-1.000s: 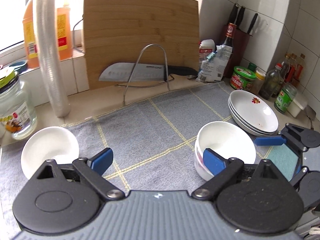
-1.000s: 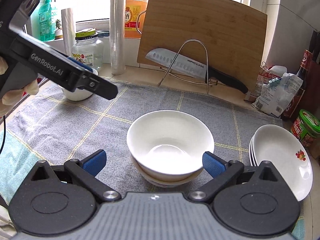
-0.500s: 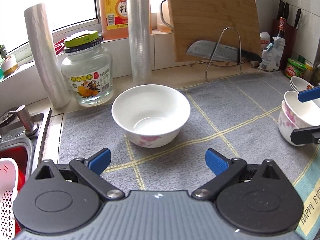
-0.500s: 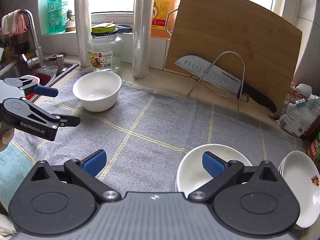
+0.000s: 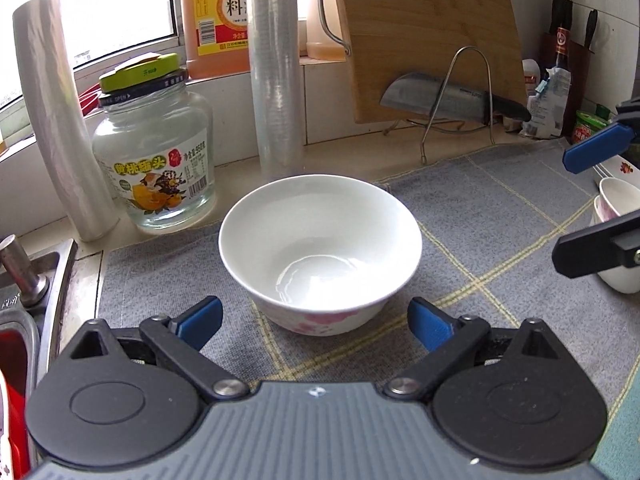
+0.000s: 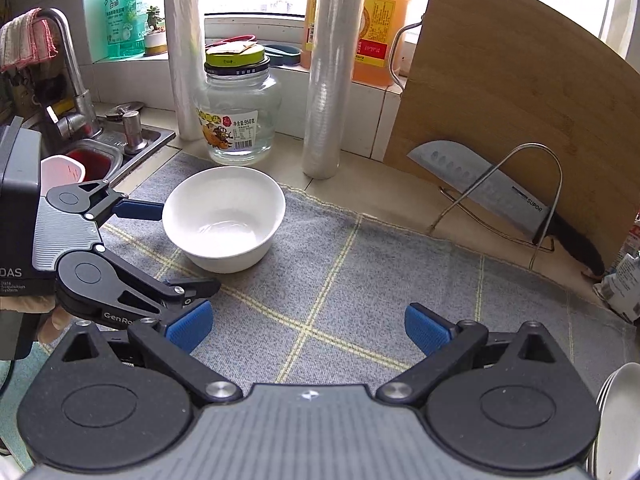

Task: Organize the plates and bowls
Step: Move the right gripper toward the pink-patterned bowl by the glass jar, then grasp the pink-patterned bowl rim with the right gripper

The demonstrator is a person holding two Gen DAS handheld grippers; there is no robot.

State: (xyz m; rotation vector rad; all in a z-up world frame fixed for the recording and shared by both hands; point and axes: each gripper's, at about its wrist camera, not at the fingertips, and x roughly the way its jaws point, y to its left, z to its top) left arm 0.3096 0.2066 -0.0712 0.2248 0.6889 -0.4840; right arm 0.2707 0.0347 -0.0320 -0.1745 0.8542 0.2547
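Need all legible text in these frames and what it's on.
"SUPOR": knife blade.
"净含量:950克": glass jar label.
"料": orange oil jug label; rest blurred.
"OPEN": jar lid band.
"GenRo…", "DAS": left gripper body.
Green bottle, sauce bottles: unreadable.

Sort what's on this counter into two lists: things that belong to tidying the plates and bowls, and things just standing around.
Part of the job:
white bowl, between the open left gripper
stacked bowls
stacked plates
right gripper, open and holding nothing

Just standing around:
glass jar
plastic wrap roll
cutting board
knife
oil jug
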